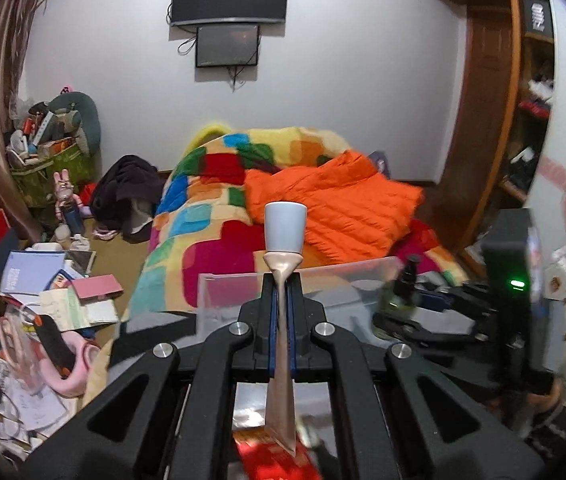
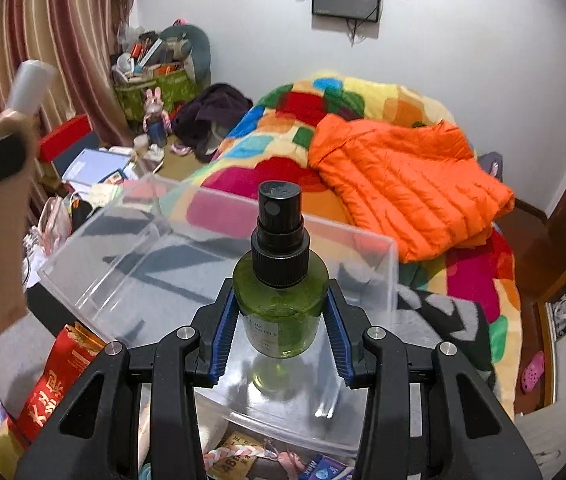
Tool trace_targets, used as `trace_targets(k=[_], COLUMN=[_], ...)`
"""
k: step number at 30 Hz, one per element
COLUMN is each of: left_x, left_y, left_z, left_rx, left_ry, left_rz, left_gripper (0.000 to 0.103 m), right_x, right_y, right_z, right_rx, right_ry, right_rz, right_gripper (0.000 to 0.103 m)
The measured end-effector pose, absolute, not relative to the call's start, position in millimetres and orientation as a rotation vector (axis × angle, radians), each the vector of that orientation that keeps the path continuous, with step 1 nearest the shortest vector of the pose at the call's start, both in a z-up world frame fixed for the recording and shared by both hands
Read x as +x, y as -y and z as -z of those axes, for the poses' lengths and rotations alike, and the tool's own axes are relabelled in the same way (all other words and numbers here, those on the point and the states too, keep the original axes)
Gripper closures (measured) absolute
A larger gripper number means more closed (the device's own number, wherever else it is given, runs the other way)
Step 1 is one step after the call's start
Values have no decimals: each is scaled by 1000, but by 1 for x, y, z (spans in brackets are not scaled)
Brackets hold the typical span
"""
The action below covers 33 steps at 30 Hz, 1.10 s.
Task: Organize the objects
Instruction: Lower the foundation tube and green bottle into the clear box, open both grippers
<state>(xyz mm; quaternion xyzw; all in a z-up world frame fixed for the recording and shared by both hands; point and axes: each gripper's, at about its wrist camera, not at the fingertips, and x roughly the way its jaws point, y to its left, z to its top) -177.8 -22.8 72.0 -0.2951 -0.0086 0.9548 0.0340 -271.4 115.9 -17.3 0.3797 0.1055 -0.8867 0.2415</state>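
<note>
Trouble could come from two grips at once. The left gripper (image 1: 282,300) is squeezed tight on a flat tan tube (image 1: 282,344) with a white cap (image 1: 285,227). It pinches the tube by its thin middle, cap pointing up and away. The tube is soft and smooth, so I think it could slide out, or swing and tip if the hand turns fast.

The right gripper (image 2: 283,320) is clamped on a round green spray bottle (image 2: 281,308) with a black top (image 2: 280,236). The blue pads (image 2: 225,332) touch only the two sides of the round glass. A round bottle can spin or slip down between pads like that.

Both things hang above a clear plastic box (image 2: 379,268). The bottle is over the near edge of the box, and the tube is off by the box's left edge. The box sits on the near end of a bed with a bright blanket (image 2: 295,120) and an orange jacket (image 2: 407,188). The bed is soft, so I think the box could wobble or tip if something drops in hard. A miss would send things down into the mess beside the bed.
</note>
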Motion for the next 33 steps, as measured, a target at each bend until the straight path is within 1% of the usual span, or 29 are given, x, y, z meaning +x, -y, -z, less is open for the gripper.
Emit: trace_targets(k=[4, 7, 10, 14, 18, 20, 22, 23, 24, 25, 26, 28, 29, 31, 33], left_x=[-208, -223, -231, -233, -230, -227, -223, -222, -219, -217, -212, -205, -200, -189, -180], left_y=[23, 16, 8, -2, -9, -11, -12, -12, -12, -11, -10, -10, -10, -8, -6], left_z=[-53, -39, -22, -3, 6, 6, 3, 2, -1, -3, -7, -14, -18, -26, -32], left_rx=[-1000, -1055, -1121, -1171, -1195, -1197, -1190, -1186, -1176, -1168, -1149, -1118, -1101, -1063, -1029], left_ry=[-54, -157, -206, -248, -235, -225, -207, -202, -191, -183, -170, -167, -170, -165, -152], left_rz=[-2953, -2961, -2920, -2880, -2844, -2832, -2825, -2826, -2827, -2829, -2837, -2854, -2868, -2899, -2925], left_gripper=[100, 100, 99, 99, 99, 94, 80, 76, 67, 59, 56, 45, 42, 23, 12], right_x=[-279, -282, -283, -283, -281, -278, -275, -272, -270, -267, -264, -258, -255, -251, -245], right_y=[-112, -110, -108, -106, -107, -106, -107, -108, -109, -111, -112, -116, -119, -124, -130], right_z=[26, 32, 36, 41, 42, 40, 38, 35, 33, 31, 28, 23, 20, 14, 6], right_rx=[1087, 1112, 1127, 1122, 1111, 1103, 1093, 1083, 1073, 1063, 1052, 1034, 1030, 1021, 1007], right_ry=[-298, -310, -324, -340, -360, -390, -412, -413, -414, -415, -418, -412, -397, -362, -336], right_rz=[2393, 2374, 2361, 2360, 2357, 2375, 2389, 2391, 2396, 2402, 2410, 2420, 2423, 2425, 2435], right_gripper=[65, 65, 65, 65, 64, 64, 56, 53, 48, 46, 45, 43, 42, 41, 40])
